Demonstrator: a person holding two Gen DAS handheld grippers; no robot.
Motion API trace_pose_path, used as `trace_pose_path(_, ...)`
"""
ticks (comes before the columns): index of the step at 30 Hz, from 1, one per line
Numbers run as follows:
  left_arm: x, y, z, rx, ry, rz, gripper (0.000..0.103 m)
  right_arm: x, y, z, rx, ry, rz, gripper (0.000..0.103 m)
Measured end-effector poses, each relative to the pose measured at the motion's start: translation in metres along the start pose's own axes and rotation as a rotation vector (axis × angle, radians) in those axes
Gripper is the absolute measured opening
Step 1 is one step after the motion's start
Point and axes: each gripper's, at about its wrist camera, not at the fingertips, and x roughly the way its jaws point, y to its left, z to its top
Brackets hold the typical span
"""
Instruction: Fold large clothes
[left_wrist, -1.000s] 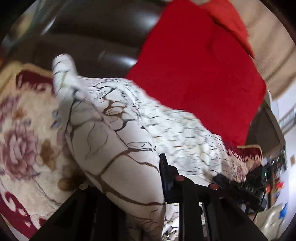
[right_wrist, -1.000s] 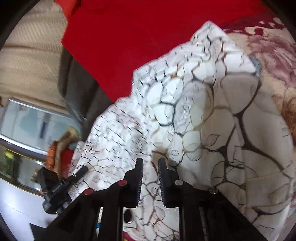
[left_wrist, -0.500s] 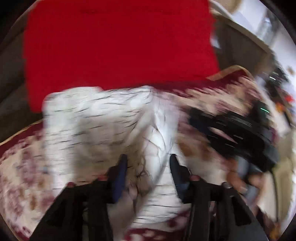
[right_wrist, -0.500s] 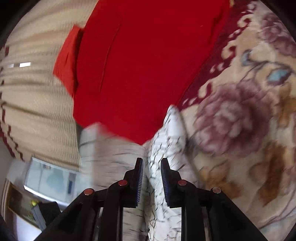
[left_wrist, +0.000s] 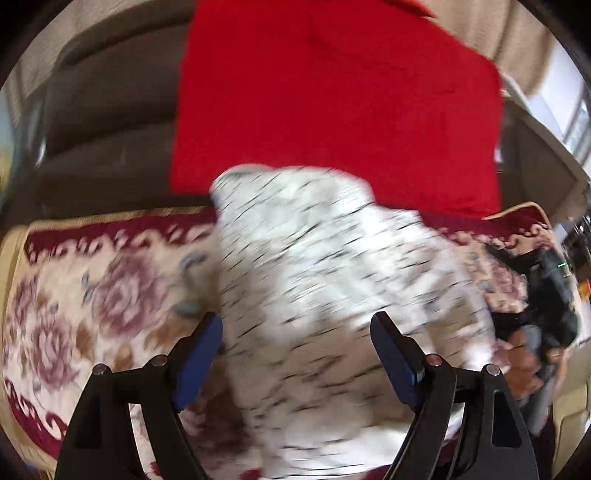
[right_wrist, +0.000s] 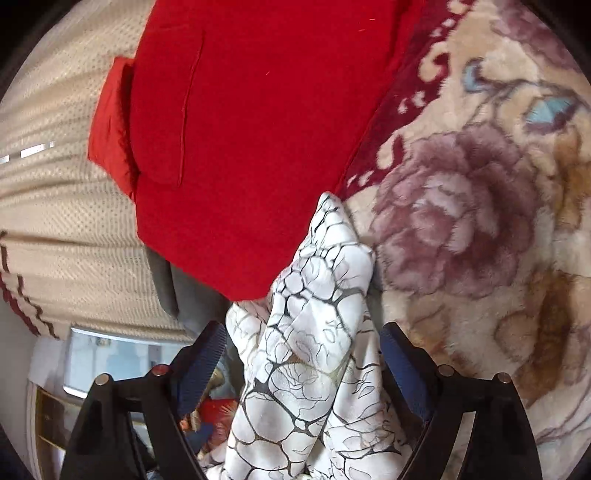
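A white garment with a dark crackle pattern (left_wrist: 325, 280) lies bunched on a floral blanket (left_wrist: 92, 295). In the left wrist view it is blurred and fills the middle, reaching between the fingers. My left gripper (left_wrist: 295, 332) is open, its jaws wide apart on either side of the cloth. In the right wrist view the garment (right_wrist: 317, 350) rises as a folded ridge between the fingers. My right gripper (right_wrist: 303, 347) is open too, with the cloth loose between the jaws. The other gripper and a hand show at the right edge of the left wrist view (left_wrist: 546, 317).
A large red cloth (left_wrist: 332, 99) lies behind the garment, also in the right wrist view (right_wrist: 251, 129). A dark sofa back (left_wrist: 107, 110) stands at the left. A beige knitted throw (right_wrist: 55, 229) and a window (right_wrist: 110, 362) are at the left of the right wrist view.
Both grippers have opened and let go of the white garment, which has dropped onto the blanket. The left gripper swung round and now faces the red cloth.
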Motion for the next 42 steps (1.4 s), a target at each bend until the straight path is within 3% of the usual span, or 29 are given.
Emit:
trace_pose_path(3,0.015,0.025,-0.011,-0.113,0.0,-0.082,0.083,0.013,0.013,-0.006,-0.079,-0.007,-0.076,0.087)
trace_pose_path(6,0.017,0.037,-0.024,-0.156,-0.028,-0.173,0.083,0.029,0.021,-0.011,-0.138,-0.017,-0.164,0.084)
trace_pose_path(9,0.019,0.033,-0.039,-0.127,-0.03,-0.371,0.083,0.042,0.039,-0.02,-0.265,-0.053,-0.242,0.079)
trace_pose_path(10,0.021,0.031,-0.041,-0.117,-0.031,-0.403,0.083,0.044,0.046,-0.024,-0.309,-0.061,-0.26,0.071)
trace_pose_path(12,0.03,0.022,-0.049,-0.081,-0.038,-0.469,0.083,0.052,0.061,-0.035,-0.424,-0.073,-0.326,0.045)
trace_pose_path(13,0.03,0.021,-0.051,-0.078,-0.044,-0.482,0.083,0.058,0.07,-0.042,-0.502,-0.083,-0.383,0.03)
trace_pose_path(15,0.035,0.013,-0.057,-0.039,-0.062,-0.505,0.083,0.063,0.079,-0.053,-0.592,-0.124,-0.445,0.021)
trace_pose_path(17,0.032,0.007,-0.059,0.001,-0.076,-0.497,0.083,0.056,0.089,-0.057,-0.621,-0.167,-0.396,0.013)
trace_pose_path(20,0.035,-0.001,-0.059,0.039,-0.082,-0.482,0.084,0.043,0.107,-0.063,-0.703,-0.224,-0.282,0.011)
trace_pose_path(21,0.036,-0.003,-0.06,0.046,-0.09,-0.476,0.084,0.046,0.108,-0.064,-0.725,-0.213,-0.27,0.01)
trace_pose_path(22,0.035,-0.005,-0.062,0.049,-0.095,-0.473,0.085,0.057,0.103,-0.061,-0.723,-0.172,-0.31,0.01)
trace_pose_path(24,0.032,-0.009,-0.063,0.073,-0.109,-0.466,0.085,0.093,0.07,-0.047,-0.637,-0.036,-0.481,0.011)
trace_pose_path(25,0.031,-0.01,-0.064,0.082,-0.111,-0.472,0.085,0.105,0.051,-0.04,-0.573,0.025,-0.519,0.008)
trace_pose_path(27,0.029,-0.009,-0.064,0.086,-0.116,-0.478,0.085,0.1,0.036,-0.028,-0.47,0.038,-0.45,0.008)
trace_pose_path(30,0.026,0.004,-0.063,0.041,-0.117,-0.535,0.085,0.069,0.047,-0.022,-0.431,-0.011,-0.358,0.015)
trace_pose_path(33,0.019,0.02,-0.064,-0.007,-0.131,-0.558,0.085,0.054,0.058,-0.025,-0.43,0.0,-0.244,0.031)
trace_pose_path(35,0.012,0.027,-0.063,-0.022,-0.157,-0.558,0.085,0.044,0.07,-0.034,-0.455,-0.012,-0.18,0.081)
trace_pose_path(38,0.004,0.044,-0.062,-0.06,-0.203,-0.547,0.085,0.044,0.09,-0.05,-0.49,-0.021,-0.122,0.083)
trace_pose_path(42,0.023,0.058,-0.06,-0.091,-0.14,-0.467,0.085,0.074,0.117,-0.065,-0.587,0.051,-0.19,0.081)
